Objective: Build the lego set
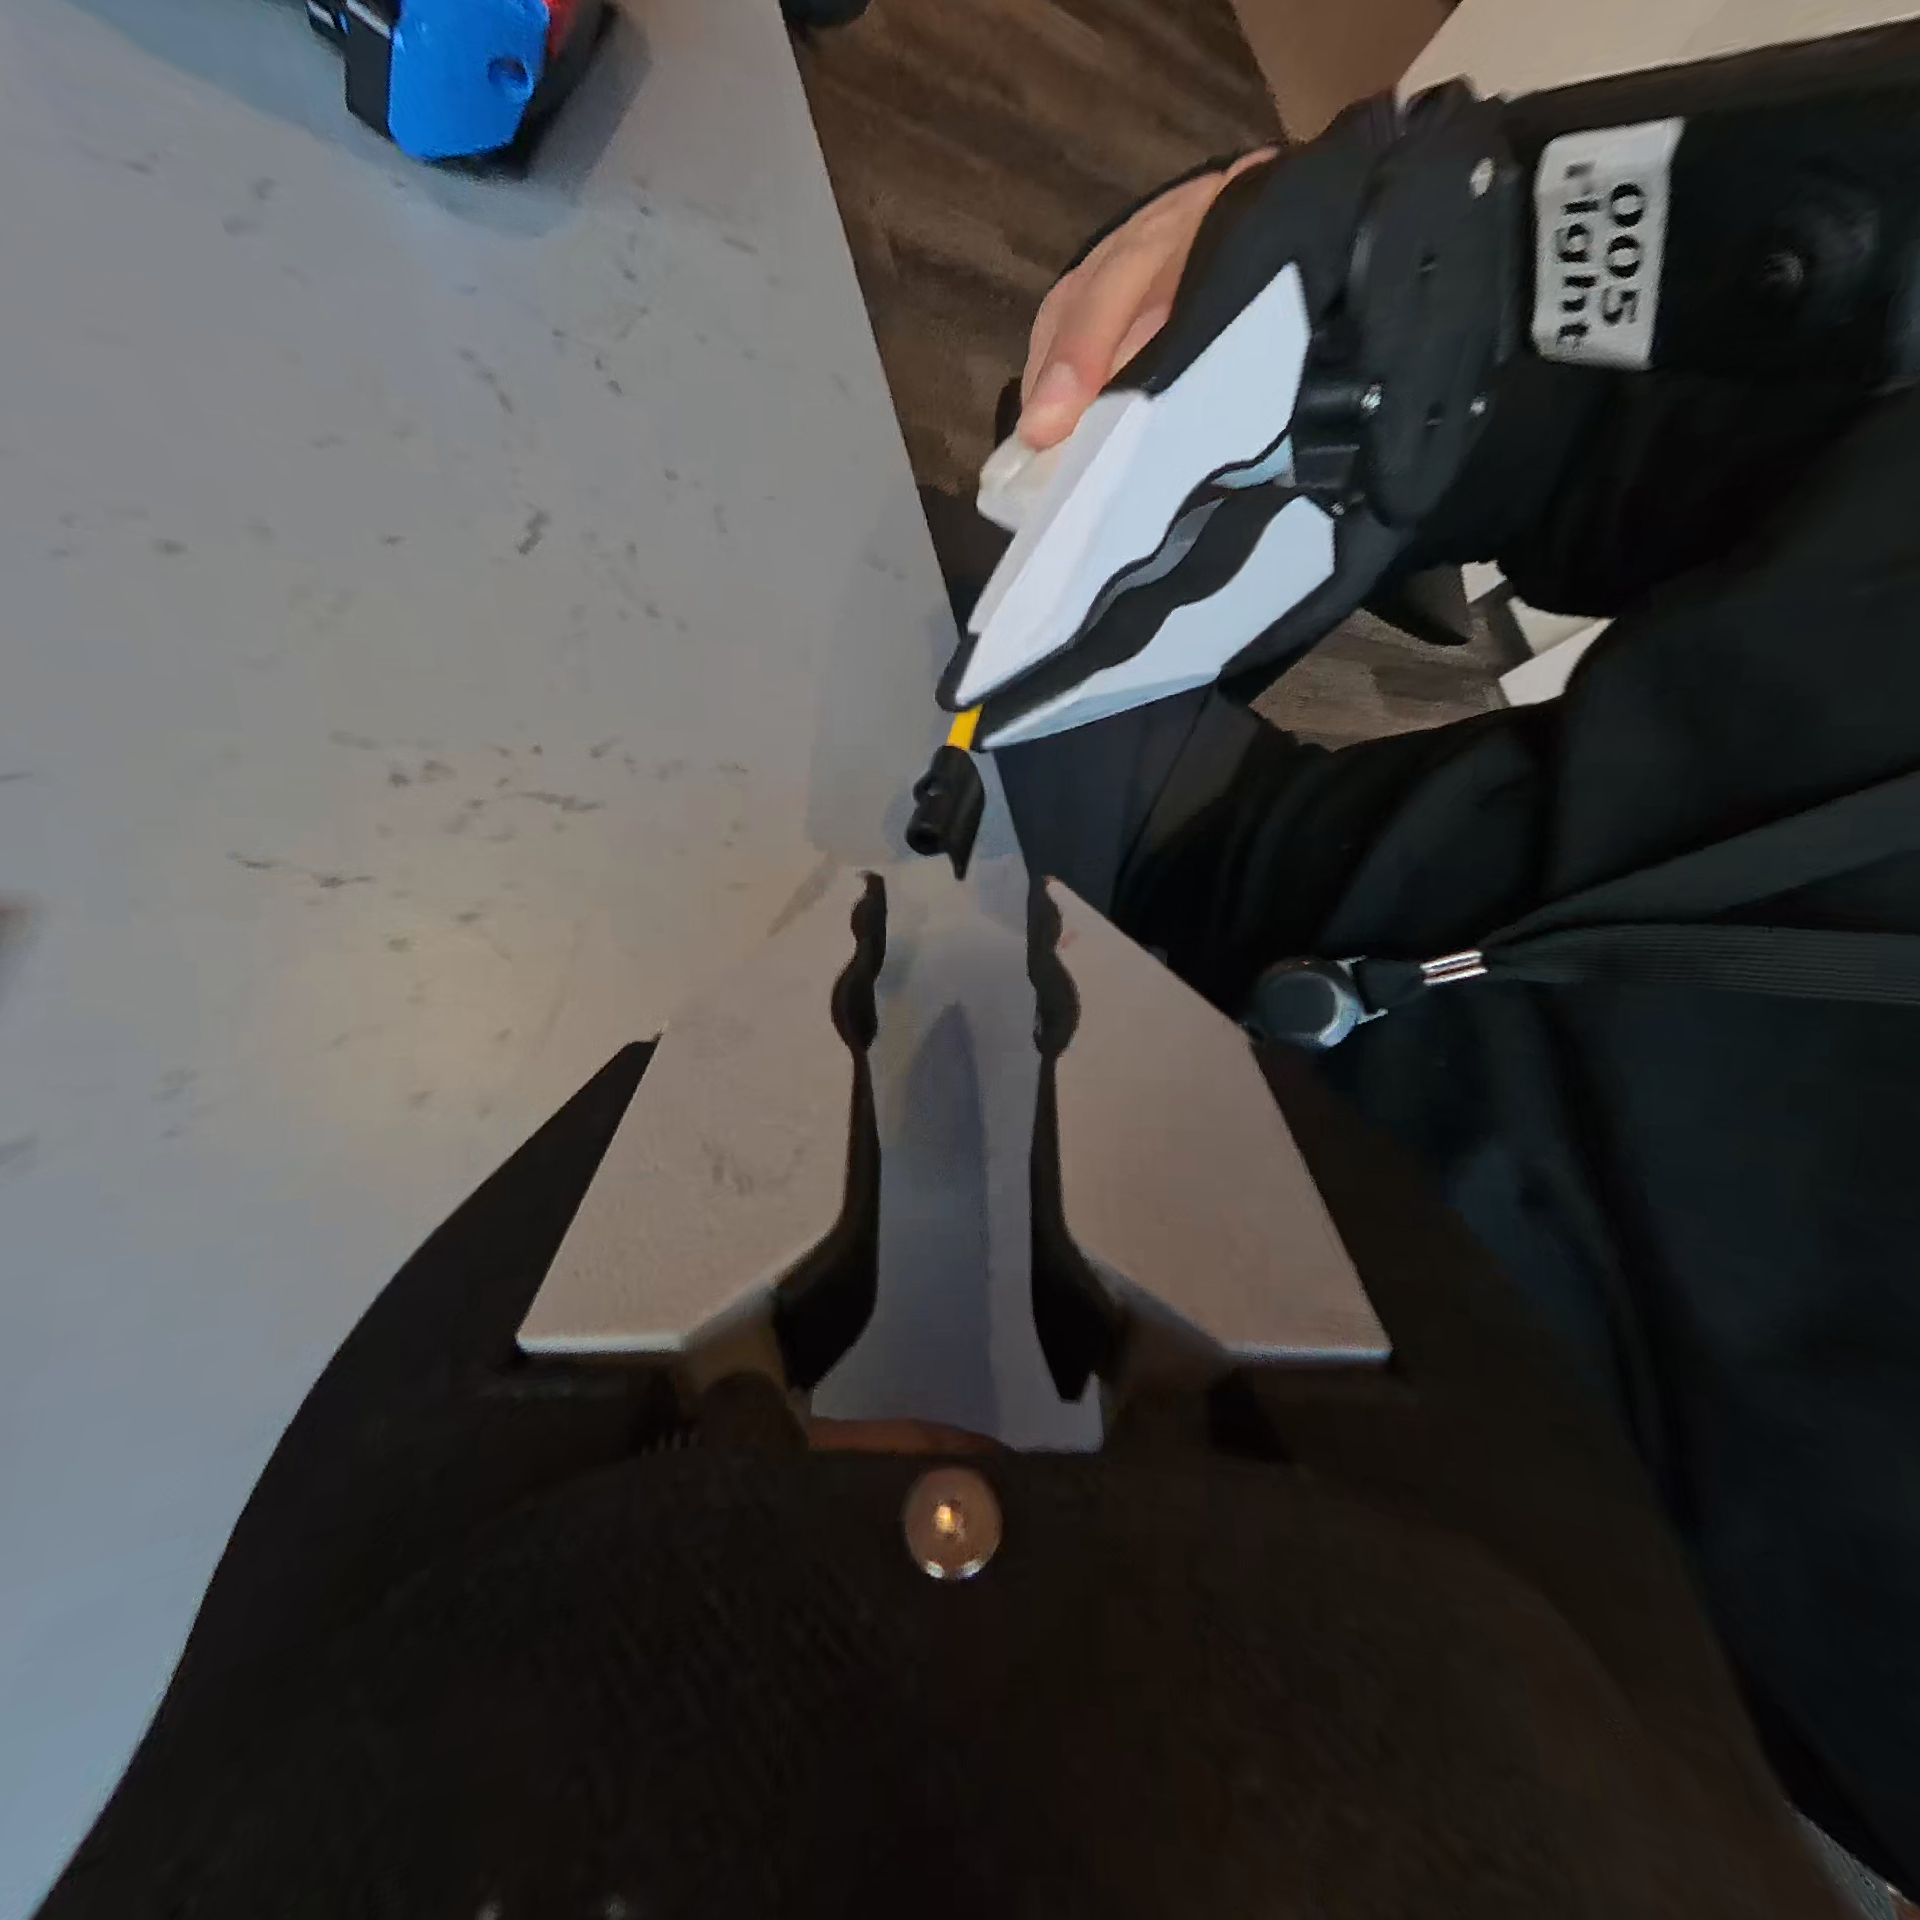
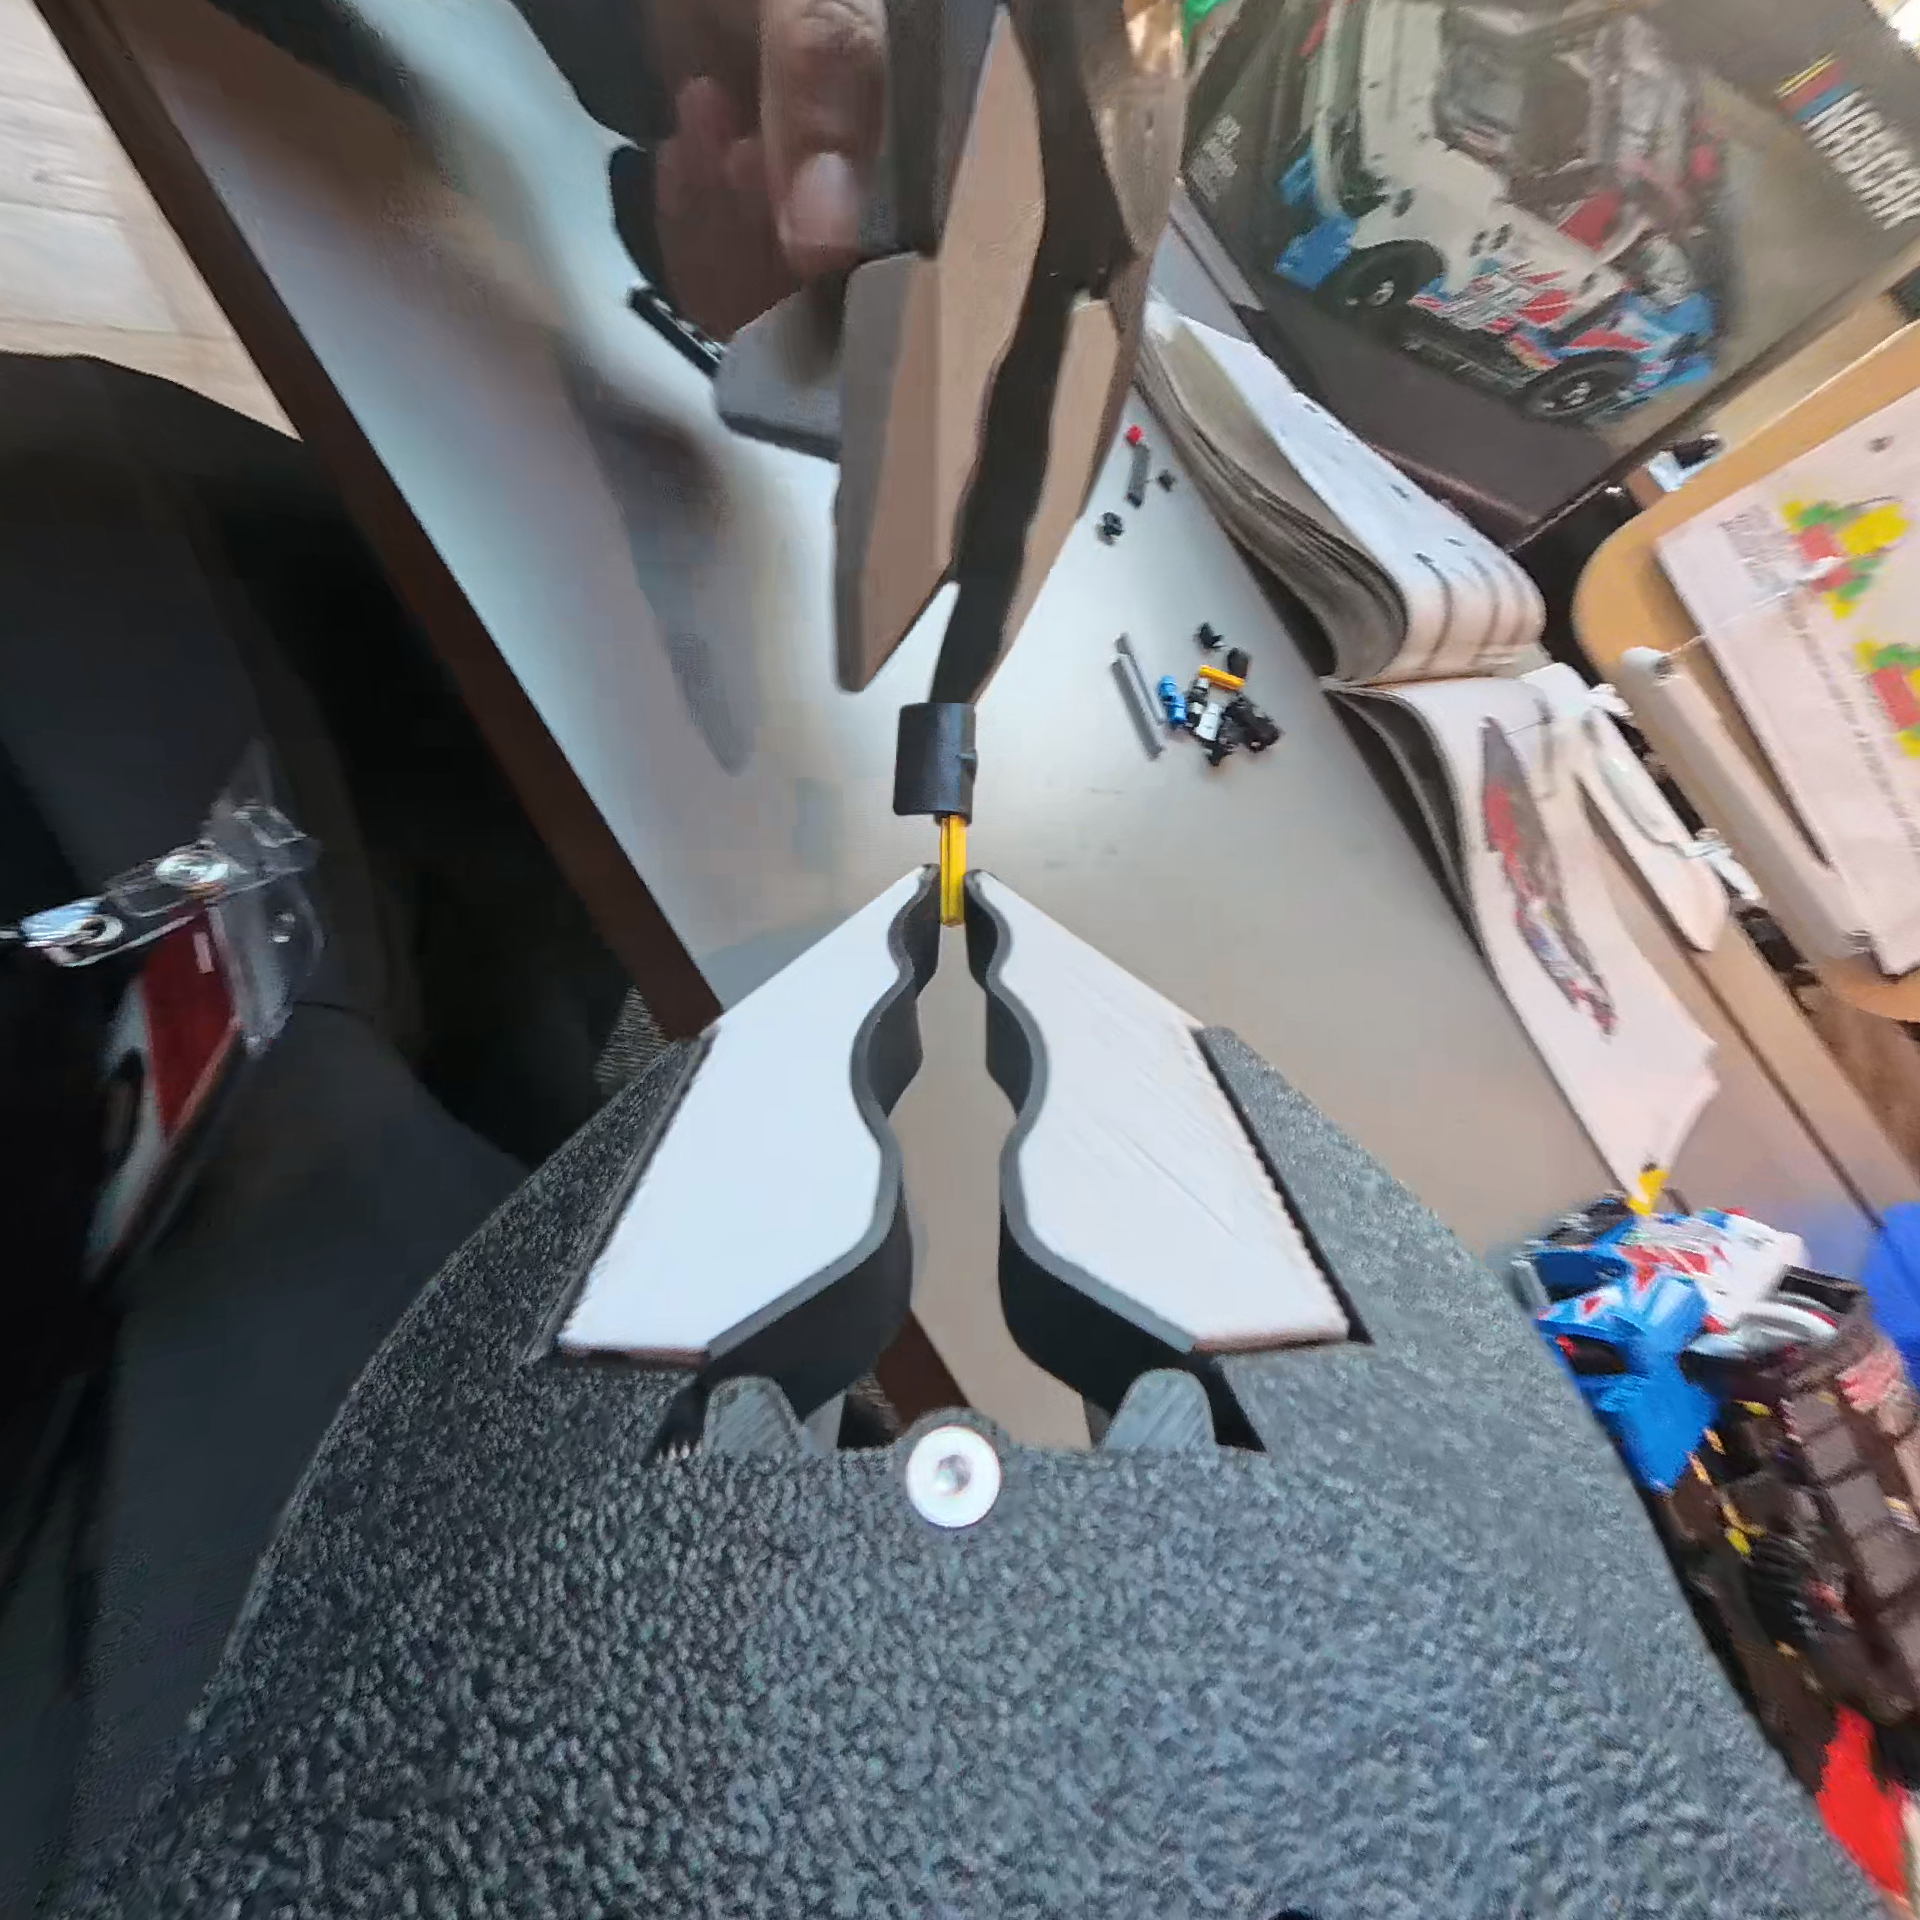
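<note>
Grey tabletop (image 1: 364, 623) behind: a light, stiff yellow axle (image 2: 951, 883), black connector (image 2: 932, 764) at 12 o'clock, is pinched by the right tool (image 2: 948, 896); the left tool (image 1: 954, 914) is parted, empty.

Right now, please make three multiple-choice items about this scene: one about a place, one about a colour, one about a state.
1. Where are the loose small pieces?
A. On the table beside the open booklet
B. On the floor
C. Inside the left gripper

2. What colour is the thin pin in the right gripper?
A. Green
B. Yellow
C. White

3. How is the left gripper?
A. Shut on the pin
B. Shut on a booklet
C. Open, holding nothing

Answers:
1 A: the loose small pieces lie on the table next to the booklet.
2 B: the right gripper pinches a yellow pin carrying a black connector.
3 C: the left gripper has separated fingers.
</note>
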Demonstrator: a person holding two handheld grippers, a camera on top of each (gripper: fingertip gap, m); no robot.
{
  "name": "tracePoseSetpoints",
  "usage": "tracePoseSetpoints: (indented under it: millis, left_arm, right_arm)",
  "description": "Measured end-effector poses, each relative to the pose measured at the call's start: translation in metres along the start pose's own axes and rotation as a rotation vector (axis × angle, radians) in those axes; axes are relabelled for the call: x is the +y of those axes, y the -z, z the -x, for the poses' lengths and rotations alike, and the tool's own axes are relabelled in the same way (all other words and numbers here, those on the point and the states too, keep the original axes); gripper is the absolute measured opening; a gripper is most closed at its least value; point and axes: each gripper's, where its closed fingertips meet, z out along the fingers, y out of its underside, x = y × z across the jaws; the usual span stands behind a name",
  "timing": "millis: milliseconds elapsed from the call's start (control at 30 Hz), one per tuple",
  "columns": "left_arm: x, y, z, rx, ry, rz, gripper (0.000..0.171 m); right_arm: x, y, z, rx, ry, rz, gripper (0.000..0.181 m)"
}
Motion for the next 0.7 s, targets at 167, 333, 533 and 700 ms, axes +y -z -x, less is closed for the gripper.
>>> tracePoseSetpoints:
  millis: [167,333,533,700]
  left_arm:
    - [-0.004,-0.01,0.001,-0.014,-0.03,-0.023,0.008]
    - [-0.008,-0.008,0.001,-0.037,-0.09,-0.054,0.004]
    - [0.003,-0.01,0.01,-0.302,-0.701,0.053,0.004]
    - [-0.006,-0.006,0.002,-0.332,-0.86,-0.069,0.004]
  right_arm:
    - [-0.004,-0.001,0.001,0.062,0.08,0.013,0.003]
    - [-0.001,-0.004,0.001,0.045,0.011,0.008,0.003]
    - [0.013,-0.006,0.011,-0.192,-0.26,-0.012,0.017]
    - [0.014,-0.005,0.016,-0.253,-0.249,-0.028,0.014]
